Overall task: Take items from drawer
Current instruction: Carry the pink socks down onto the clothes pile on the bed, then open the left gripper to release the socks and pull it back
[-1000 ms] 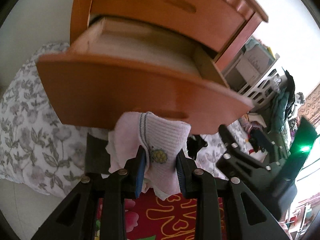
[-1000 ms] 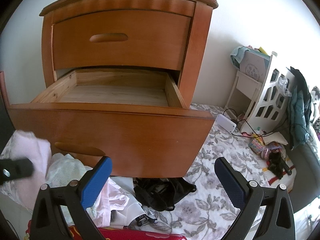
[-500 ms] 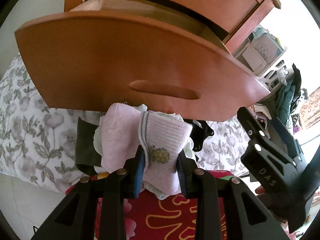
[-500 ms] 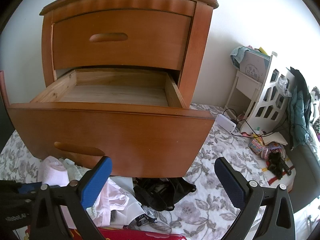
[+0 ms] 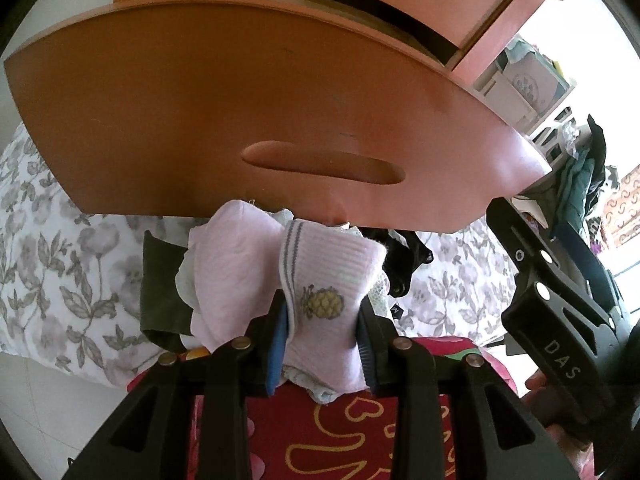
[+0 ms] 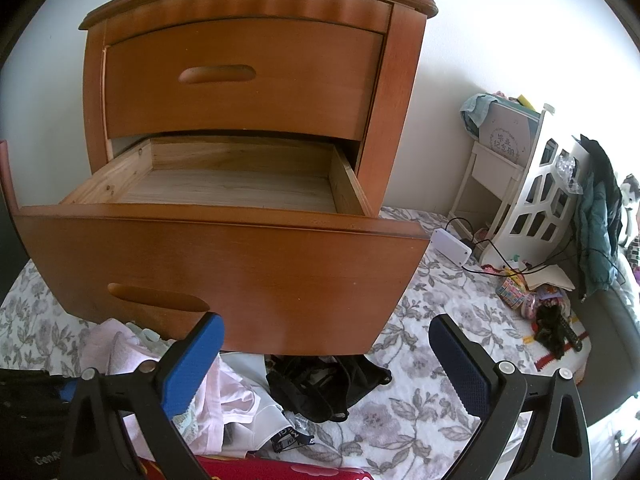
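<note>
My left gripper [image 5: 320,320] is shut on a pink ribbed sock [image 5: 328,264] with a pineapple print, its blue pads pressing both sides. The sock hangs just under the open lower drawer's front [image 5: 240,100], over a pile of clothes on the floral cover. In the right wrist view the drawer [image 6: 240,188] stands pulled out and its wooden floor is bare. My right gripper [image 6: 326,322] is open in front of the drawer front [image 6: 260,264] with nothing between its fingers. The pink sock [image 6: 116,340] shows at that view's lower left.
On the floral cover [image 6: 420,408] under the drawer lie a black garment [image 6: 324,380], pale pink and white clothes [image 6: 232,400] and a dark green cloth [image 5: 160,280]. A red patterned mat [image 5: 340,432] lies nearest. A white shelf [image 6: 536,200], a cable and small clutter stand at the right.
My left gripper has sunk with the sock from the drawer's rim level to below the drawer front, over the clothes pile. The right gripper has not moved.
</note>
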Tool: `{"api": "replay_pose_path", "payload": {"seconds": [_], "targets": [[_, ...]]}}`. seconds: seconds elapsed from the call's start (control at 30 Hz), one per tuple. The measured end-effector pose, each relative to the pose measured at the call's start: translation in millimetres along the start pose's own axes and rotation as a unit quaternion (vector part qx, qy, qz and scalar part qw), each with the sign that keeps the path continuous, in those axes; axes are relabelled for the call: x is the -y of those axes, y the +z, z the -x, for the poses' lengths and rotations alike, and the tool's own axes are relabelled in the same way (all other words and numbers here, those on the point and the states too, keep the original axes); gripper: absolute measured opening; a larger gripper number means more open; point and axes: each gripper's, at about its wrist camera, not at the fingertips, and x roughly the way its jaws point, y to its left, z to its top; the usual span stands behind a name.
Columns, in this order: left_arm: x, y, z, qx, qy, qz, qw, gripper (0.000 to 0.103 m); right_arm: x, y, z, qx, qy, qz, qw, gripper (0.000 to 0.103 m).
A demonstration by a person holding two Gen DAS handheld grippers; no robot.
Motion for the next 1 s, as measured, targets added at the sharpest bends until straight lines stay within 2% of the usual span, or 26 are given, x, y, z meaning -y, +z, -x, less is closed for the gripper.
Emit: {"api": "replay_pose_path", "payload": {"seconds": [0.23, 0.43, 0.5, 0.7, 0.83, 1.0], "targets": [[3, 3, -5, 0.001, 0.004, -0.008, 1.0000, 0.033, 1, 0, 1, 0.000, 0.000, 0.000, 1.000, 0.103], [3, 1, 0, 0.006, 0.002, -0.004, 1.0000, 0.042, 1, 0, 0, 0.000, 0.000, 0.000, 1.000, 0.103], [3, 1, 3, 0.009, 0.002, -0.002, 1.0000, 0.049, 1, 0, 0, 0.000, 0.001, -0.001, 1.000, 0.103], [3, -2, 16, 0.013, 0.001, 0.000, 0.9999, 0.055, 1, 0, -1, -0.001, 0.001, -0.001, 1.000, 0.103], [6, -2, 30, 0.027, 0.000, -0.007, 0.9996, 0.057, 1, 0, -1, -0.001, 0.001, -0.001, 1.000, 0.103], [3, -1, 49, 0.057, 0.019, 0.000, 0.9982, 0.058, 1, 0, -1, -0.001, 0.001, -0.001, 1.000, 0.103]]}}
